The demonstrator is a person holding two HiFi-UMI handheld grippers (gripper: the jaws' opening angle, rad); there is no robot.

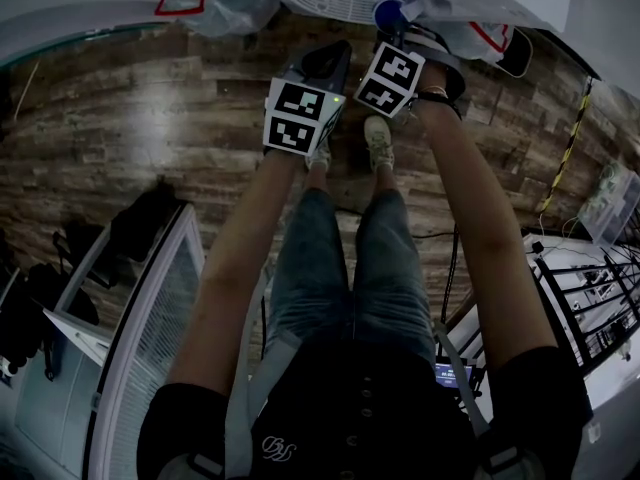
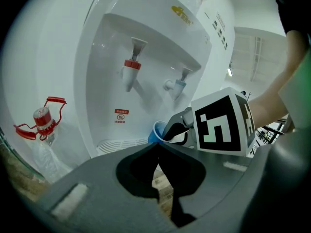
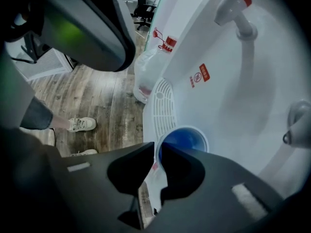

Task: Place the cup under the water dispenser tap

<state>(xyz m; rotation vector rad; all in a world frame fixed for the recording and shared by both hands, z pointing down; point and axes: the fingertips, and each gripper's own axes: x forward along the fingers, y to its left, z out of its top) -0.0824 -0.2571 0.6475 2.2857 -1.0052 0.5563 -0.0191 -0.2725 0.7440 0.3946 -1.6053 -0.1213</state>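
Right gripper point(image 3: 159, 150): jaws narrow, nipped on the near rim of the blue cup point(image 3: 187, 139), rim btwn the pads. The gripper points steeply down, so the cup's mouth faces its cam. Cup hangs low in the recess of the water dispenser point(image 3: 228, 86), just beside the slotted drip grille point(image 3: 163, 106); can't tell if its base touches anything. Red tap point(image 3: 232, 1) is well above it, blue tap point(image 2: 179, 85) above & off to one side. In the left gripper view the cup sits below & btwn the two, nearer the blue one. Red-and-white sticker point(image 3: 201, 74) on the back wall, btwn red tap & grille. Left gripper point(image 2: 156, 147): jaw tips together, nothing btwn them, held back from the dispenser & just beside the right one. Further out: clear plastic bottle point(image 3: 150, 62) w/ red cap next to the dispenser, wood-plank floor point(image 1: 150, 118), person's pale shoes point(image 3: 80, 124).
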